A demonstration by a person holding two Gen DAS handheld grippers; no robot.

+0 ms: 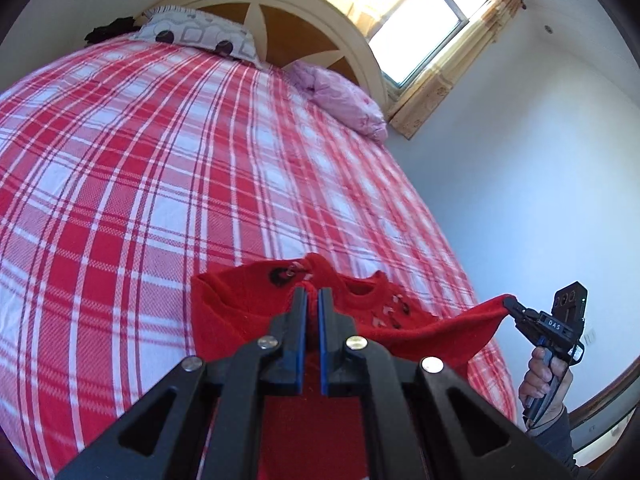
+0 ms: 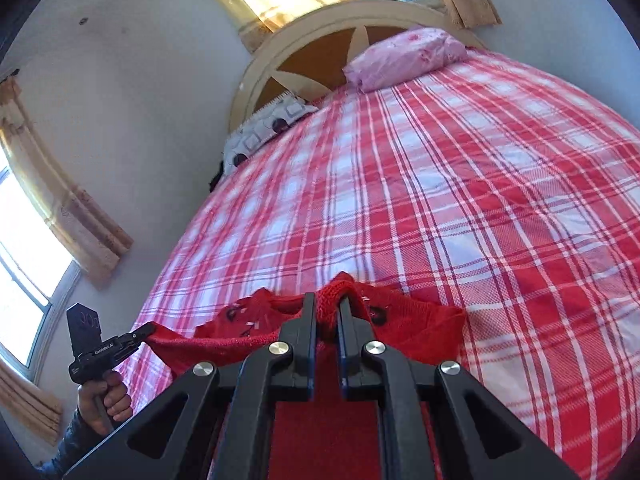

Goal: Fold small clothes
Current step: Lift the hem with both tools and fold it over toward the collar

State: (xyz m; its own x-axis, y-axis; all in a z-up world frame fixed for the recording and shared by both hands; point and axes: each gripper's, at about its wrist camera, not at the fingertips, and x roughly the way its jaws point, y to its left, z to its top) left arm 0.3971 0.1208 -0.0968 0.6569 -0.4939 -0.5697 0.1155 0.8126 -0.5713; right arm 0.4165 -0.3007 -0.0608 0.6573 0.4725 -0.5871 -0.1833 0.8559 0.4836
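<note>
Holding red sweater (image 1: 400, 320) taut btwn both hand-held grippers, L (image 1: 313, 296) & R (image 2: 327, 305) clamped on it; long axis crosswise, above bed (image 1: 160, 180).

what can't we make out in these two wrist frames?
- Red sweater: its lower part, left wrist view, hidden behind the left gripper.
- Same in the right wrist view, behind the right gripper.
- Dark item beside the patterned pillow: too small to identify.
</note>
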